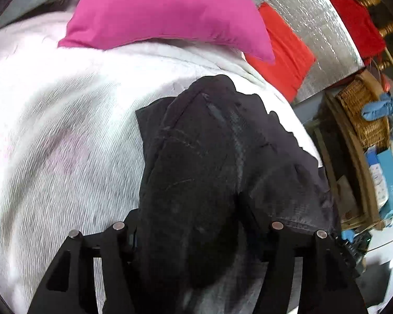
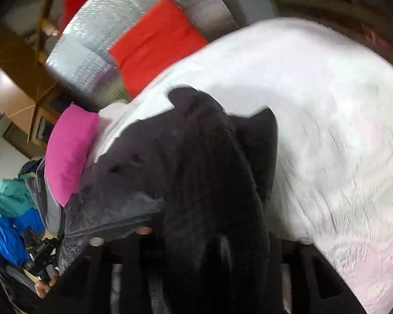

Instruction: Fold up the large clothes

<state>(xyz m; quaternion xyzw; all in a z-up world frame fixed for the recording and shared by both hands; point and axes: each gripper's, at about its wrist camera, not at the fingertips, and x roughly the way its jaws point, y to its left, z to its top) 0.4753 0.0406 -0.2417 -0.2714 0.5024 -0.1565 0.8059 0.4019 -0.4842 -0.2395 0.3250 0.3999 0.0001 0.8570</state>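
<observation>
Both wrist views are filled by the dark charcoal denim-like garment (image 1: 212, 157), bunched on the pale white-pink textured bed cover (image 1: 52, 130). The garment's long axis runs away from me toward the bright pink pillow (image 1: 165, 10) at the bed's head.

Left gripper (image 1: 196, 235): a thick fold sits between its jaws, which stand part-way in. I read this as pinching the cloth, though the contact itself is buried under fabric.

Right gripper (image 2: 191, 251): the garment drapes over it and hides the fingers, so I cannot tell its state.

Judgement: both grippers sit at the near end, about equally close. The far end lies straight ahead, so the fold would carry forward along that axis.
</observation>
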